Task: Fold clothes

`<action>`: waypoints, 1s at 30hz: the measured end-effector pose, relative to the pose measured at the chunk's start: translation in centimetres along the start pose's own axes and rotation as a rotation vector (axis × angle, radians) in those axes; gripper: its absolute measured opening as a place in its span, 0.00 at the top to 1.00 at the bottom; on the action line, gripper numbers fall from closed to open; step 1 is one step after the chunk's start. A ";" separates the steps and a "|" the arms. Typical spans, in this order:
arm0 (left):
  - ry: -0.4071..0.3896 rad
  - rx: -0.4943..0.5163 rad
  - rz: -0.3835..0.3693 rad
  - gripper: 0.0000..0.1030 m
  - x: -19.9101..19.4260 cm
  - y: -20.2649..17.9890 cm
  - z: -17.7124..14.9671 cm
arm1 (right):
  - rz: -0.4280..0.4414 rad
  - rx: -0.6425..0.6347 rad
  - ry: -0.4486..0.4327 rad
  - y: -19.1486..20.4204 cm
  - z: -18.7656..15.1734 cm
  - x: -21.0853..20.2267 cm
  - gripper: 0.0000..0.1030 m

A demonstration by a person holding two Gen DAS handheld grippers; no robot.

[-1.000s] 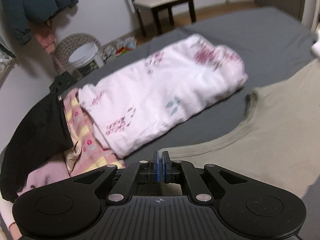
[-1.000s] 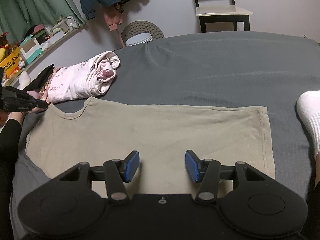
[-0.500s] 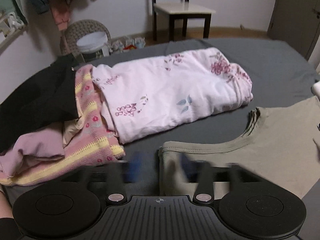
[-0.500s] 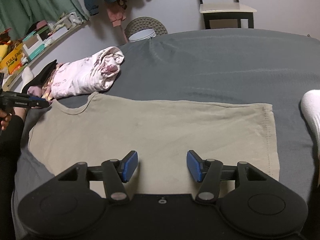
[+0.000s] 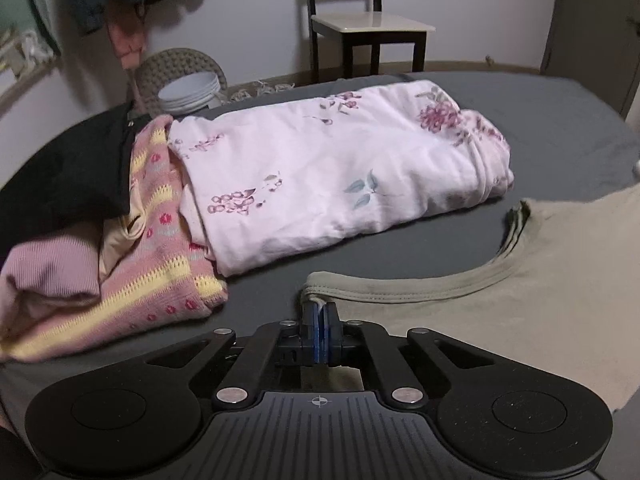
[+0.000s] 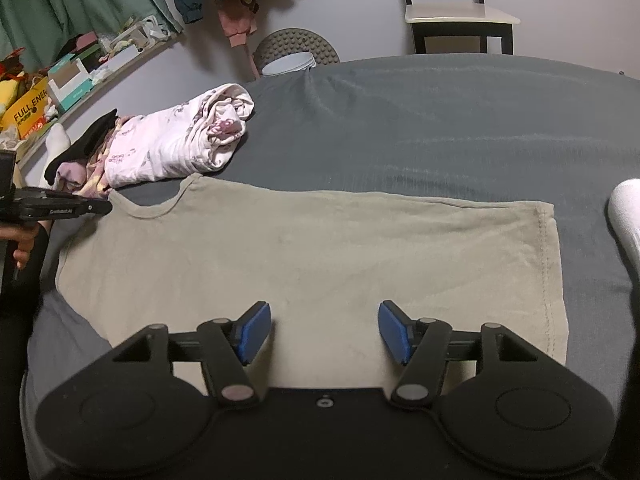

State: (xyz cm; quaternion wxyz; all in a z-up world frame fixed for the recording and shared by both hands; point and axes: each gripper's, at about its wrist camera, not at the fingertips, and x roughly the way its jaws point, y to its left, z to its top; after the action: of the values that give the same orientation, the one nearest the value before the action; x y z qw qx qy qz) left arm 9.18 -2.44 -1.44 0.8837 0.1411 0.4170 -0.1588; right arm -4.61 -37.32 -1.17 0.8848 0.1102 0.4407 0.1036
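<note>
An olive-grey T-shirt [image 6: 312, 256] lies flat on the dark grey bed [image 6: 440, 120], neckline at the left and hem at the right. My left gripper [image 5: 320, 312] is shut on the shirt's shoulder corner [image 5: 316, 286] beside the neckline. From the right wrist view the left gripper [image 6: 100, 207] reaches that same corner from the left edge. My right gripper [image 6: 324, 330] is open, hovering over the shirt's near edge with nothing between its blue pads [image 6: 252, 332].
A folded pink floral garment [image 5: 340, 176] lies just beyond the shirt, with a striped pink knit [image 5: 160, 272] and a black garment [image 5: 68, 172] piled at its left. A white-socked foot [image 6: 626, 216] rests at the bed's right. A chair [image 5: 368, 28] and a white bucket [image 5: 192, 92] stand behind.
My left gripper went from shut to open half a second ago, then shut on the shirt's shoulder corner. The right gripper stayed open, drifting slightly.
</note>
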 end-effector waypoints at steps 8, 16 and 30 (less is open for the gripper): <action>0.047 0.012 -0.026 0.96 0.0 0.8 0.0 | 0.002 -0.014 0.000 0.2 -0.1 -0.1 0.39; 0.013 0.026 -0.117 0.38 -7.8 1.7 -3.8 | 0.012 -0.003 -0.031 -0.1 0.1 -1.8 0.36; 0.178 0.404 -0.145 0.70 -7.0 -4.2 -8.1 | -0.142 0.121 -0.077 -5.0 0.5 -7.1 0.35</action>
State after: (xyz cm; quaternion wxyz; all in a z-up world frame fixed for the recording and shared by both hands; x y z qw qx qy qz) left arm -2.37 -2.03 -1.43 0.7835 0.2980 0.4623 -0.2892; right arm -7.91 -44.15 3.06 0.8980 0.1357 0.4185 0.0096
